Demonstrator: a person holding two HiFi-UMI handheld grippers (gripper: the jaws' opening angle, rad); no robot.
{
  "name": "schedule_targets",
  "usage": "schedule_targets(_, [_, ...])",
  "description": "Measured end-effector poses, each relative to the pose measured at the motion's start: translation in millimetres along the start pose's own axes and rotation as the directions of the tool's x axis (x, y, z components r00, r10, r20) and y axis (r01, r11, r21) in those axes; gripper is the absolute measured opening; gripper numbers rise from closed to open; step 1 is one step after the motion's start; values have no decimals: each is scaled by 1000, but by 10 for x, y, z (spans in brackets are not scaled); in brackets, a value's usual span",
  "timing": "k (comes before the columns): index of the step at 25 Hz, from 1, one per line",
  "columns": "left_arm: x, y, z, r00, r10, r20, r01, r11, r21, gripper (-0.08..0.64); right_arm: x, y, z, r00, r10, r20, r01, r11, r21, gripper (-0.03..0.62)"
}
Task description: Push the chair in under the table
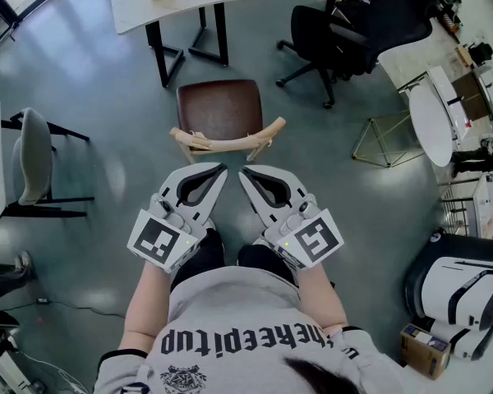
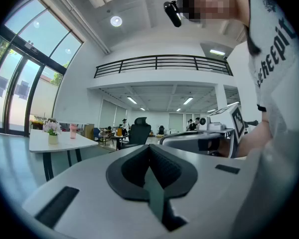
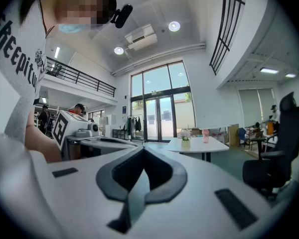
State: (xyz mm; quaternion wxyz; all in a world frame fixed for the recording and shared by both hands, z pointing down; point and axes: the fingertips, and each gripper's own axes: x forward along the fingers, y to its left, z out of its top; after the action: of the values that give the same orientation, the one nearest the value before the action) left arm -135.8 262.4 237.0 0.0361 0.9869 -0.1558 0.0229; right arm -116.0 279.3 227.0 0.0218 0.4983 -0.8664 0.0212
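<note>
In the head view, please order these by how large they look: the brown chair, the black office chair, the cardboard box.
1. black office chair
2. brown chair, only somewhat smaller
3. cardboard box, clearly the smallest

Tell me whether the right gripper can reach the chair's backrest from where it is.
Probably yes. The right gripper, fingers shut and empty, points toward the chair's backrest just ahead of it, with only floor between them and nothing standing in the way.
</note>
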Motion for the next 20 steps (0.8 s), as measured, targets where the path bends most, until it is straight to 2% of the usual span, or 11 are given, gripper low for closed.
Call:
schedule_targets(5, [26,20,7,1000,9,-14,-9,1000,-1,15,3,-10,-25,1000,-2,-3,2,1000,-3,9])
schedule_targets(20, [60,227,-100,998,-46,-32,46,999,-2,15,210,-55,-156,1000,-19,-19,19,1000,21,11])
